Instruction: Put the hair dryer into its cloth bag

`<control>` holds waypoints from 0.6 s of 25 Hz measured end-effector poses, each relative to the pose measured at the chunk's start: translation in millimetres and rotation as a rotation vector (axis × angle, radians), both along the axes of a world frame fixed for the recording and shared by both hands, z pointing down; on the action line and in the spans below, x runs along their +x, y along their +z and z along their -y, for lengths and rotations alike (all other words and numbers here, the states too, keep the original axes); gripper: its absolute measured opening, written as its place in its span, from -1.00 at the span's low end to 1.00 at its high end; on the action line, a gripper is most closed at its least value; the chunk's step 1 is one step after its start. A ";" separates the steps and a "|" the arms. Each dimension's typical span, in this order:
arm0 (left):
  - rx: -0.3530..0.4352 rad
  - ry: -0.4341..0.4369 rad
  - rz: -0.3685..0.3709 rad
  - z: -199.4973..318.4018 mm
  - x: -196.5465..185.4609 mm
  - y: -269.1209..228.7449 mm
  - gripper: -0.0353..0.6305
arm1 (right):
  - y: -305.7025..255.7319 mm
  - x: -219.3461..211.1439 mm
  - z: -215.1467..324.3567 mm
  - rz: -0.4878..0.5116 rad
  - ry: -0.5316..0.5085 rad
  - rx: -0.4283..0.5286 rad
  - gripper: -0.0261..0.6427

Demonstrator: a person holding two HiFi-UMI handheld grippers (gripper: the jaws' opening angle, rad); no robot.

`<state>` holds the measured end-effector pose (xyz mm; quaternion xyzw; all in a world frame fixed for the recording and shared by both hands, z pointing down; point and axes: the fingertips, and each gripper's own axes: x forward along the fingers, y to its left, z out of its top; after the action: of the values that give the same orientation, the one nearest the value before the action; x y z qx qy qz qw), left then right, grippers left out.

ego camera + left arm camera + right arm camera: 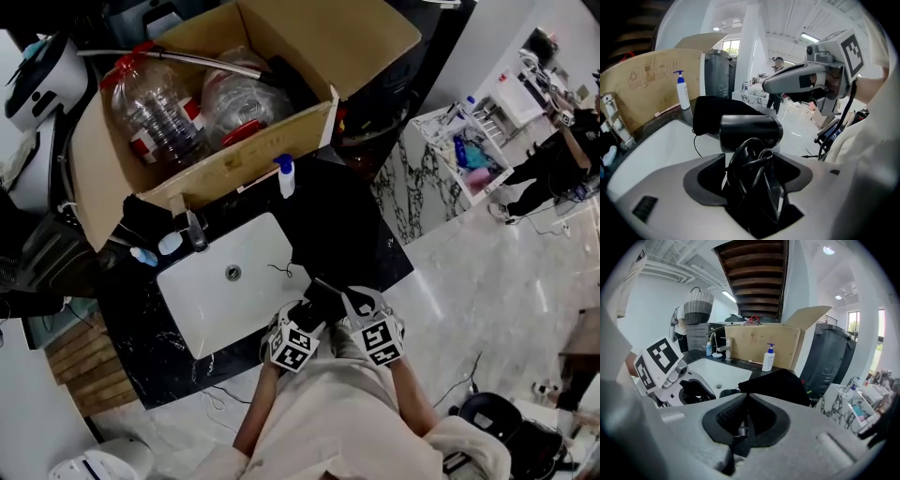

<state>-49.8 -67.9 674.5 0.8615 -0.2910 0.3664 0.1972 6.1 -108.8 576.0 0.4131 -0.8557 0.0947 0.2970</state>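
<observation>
The black hair dryer point(750, 133) lies crosswise just ahead of my left gripper point(752, 161). Its handle, wrapped in coiled black cord point(754, 183), fills the gap between the left jaws and touches both pads. Right behind the barrel lies the black cloth bag point(717, 110) on the dark counter. My right gripper point(740, 401) is shut on the near edge of the bag point(780, 383). In the head view both grippers, left point(305, 323) and right point(361, 314), sit side by side at the counter's front edge, with the dryer point(319, 298) between them and the bag point(337, 225) beyond.
A white sink point(220, 314) with a tap point(195, 230) is left of the bag. A pump bottle point(285, 175) stands before a large cardboard box point(366, 47) holding plastic jugs. A marble cabinet point(412, 197) stands right of the counter, and a person point(548, 159) is at the far right.
</observation>
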 end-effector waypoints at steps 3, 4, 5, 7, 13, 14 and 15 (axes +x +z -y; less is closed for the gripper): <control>0.003 -0.025 0.015 2.6 1.5 1.7 0.02 | 1.0 8.2 4.2 -0.003 -0.022 0.003 -0.89; 0.006 -0.033 0.021 3.0 2.1 2.3 0.02 | 1.0 10.7 5.2 0.000 -0.029 0.002 -0.89; 0.010 -0.041 0.026 3.0 2.6 3.0 0.02 | 0.5 13.2 6.1 0.005 -0.034 0.002 -0.89; 0.015 -0.058 0.033 3.2 3.4 4.7 0.02 | -0.6 17.4 7.4 0.016 -0.040 -0.004 -0.89; 0.042 -0.108 0.045 7.2 3.0 5.6 0.03 | 3.5 27.5 13.3 0.033 -0.064 -0.009 -0.89; 0.041 -0.120 0.042 6.7 2.9 5.6 0.01 | 5.2 29.1 13.6 0.034 -0.067 -0.013 -0.89; 0.039 -0.132 0.037 6.4 2.7 5.3 0.00 | 7.2 30.7 14.0 0.035 -0.071 -0.017 -0.89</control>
<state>-47.1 -74.2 679.8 0.8373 -0.3577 0.3626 0.1988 36.8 -122.8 583.2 0.3784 -0.8740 0.0986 0.2886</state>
